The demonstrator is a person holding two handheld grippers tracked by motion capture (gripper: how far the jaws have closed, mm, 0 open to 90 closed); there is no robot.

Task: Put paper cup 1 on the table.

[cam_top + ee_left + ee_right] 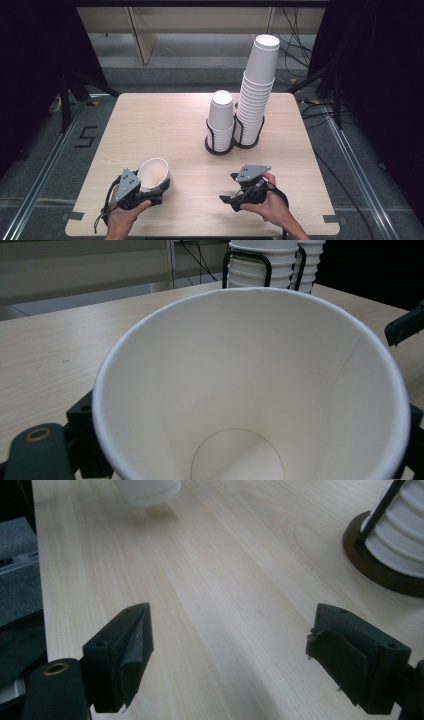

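Note:
A white paper cup [154,173] is tilted above the table's near left part, its mouth turned up and away from the person. My left gripper [161,190] is shut on it, one black finger [42,450] on each side of the cup's lower wall. In the left gripper view I look into the cup [250,380] down to its round bottom. My right gripper [229,188] hovers low over the near right part of the table. Its jaws stand wide open [227,665] with only bare wood between them.
Two stacks of white cups stand upside down in black wire holders at the table's far middle: a short one [221,119] and a tall, slightly leaning one [257,87]. One holder's dark round base [375,570] lies ahead and to the right of my right gripper. The light wooden table [165,125] ends close behind both hands.

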